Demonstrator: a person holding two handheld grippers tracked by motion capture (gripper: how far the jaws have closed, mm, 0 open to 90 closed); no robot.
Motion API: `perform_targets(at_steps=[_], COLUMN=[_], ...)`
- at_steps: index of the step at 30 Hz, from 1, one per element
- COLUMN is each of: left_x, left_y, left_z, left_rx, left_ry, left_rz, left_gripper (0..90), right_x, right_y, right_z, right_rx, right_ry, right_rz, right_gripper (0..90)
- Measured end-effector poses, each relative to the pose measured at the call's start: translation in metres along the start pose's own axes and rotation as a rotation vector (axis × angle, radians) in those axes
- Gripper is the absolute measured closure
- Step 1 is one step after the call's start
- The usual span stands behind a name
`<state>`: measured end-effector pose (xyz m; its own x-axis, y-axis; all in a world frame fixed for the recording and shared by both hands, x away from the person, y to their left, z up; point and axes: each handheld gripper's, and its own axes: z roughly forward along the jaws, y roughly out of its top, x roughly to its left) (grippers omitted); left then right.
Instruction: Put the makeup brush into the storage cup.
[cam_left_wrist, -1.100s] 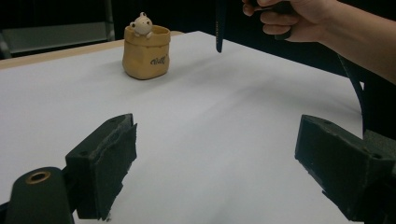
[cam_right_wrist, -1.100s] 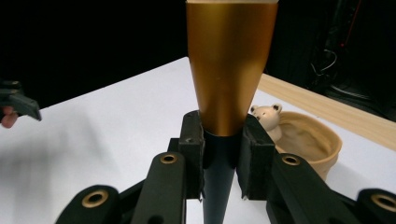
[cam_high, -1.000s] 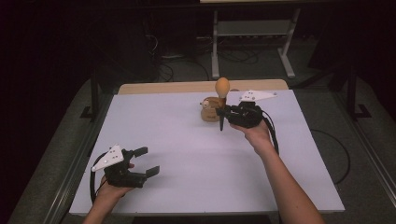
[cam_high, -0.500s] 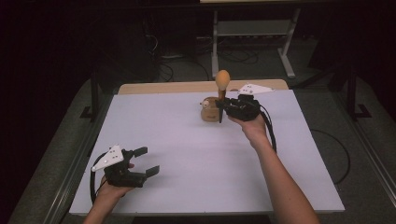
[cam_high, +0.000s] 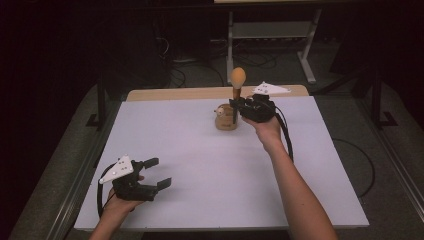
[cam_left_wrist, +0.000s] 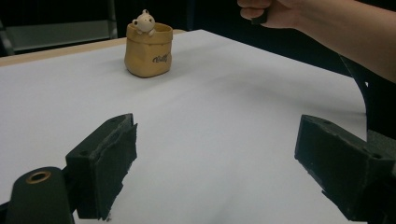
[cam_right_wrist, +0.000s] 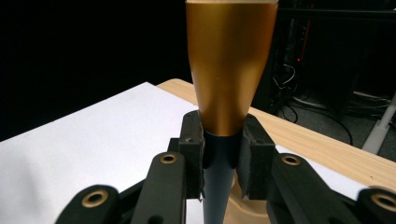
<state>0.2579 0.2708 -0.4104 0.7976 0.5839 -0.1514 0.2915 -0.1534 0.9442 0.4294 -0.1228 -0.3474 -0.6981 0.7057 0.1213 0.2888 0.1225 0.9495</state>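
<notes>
One change: right gripper now sits over the pot, shifted left from a second ago.

Its jaws pinch the gold-topped tool by the dark stem, tool upright at upper centre of the high view, directly above the tan bear pot. Tip is hidden, so probably entering the pot, not confirmed. Left gripper rests lower left, jaws spread, holding nothing.
</notes>
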Motion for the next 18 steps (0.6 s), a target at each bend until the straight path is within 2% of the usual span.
perform_targets(at_steps=[18], left_x=[0.001], left_y=[0.000], left_z=[0.000], left_rx=[0.008], left_ry=[-0.005], left_rz=[0.000], left_gripper=[12.6], right_x=[-0.012], right_y=[0.006], right_z=[0.019], right_rx=[-0.035], right_ry=[-0.068], right_rz=[0.023], right_gripper=[73.3])
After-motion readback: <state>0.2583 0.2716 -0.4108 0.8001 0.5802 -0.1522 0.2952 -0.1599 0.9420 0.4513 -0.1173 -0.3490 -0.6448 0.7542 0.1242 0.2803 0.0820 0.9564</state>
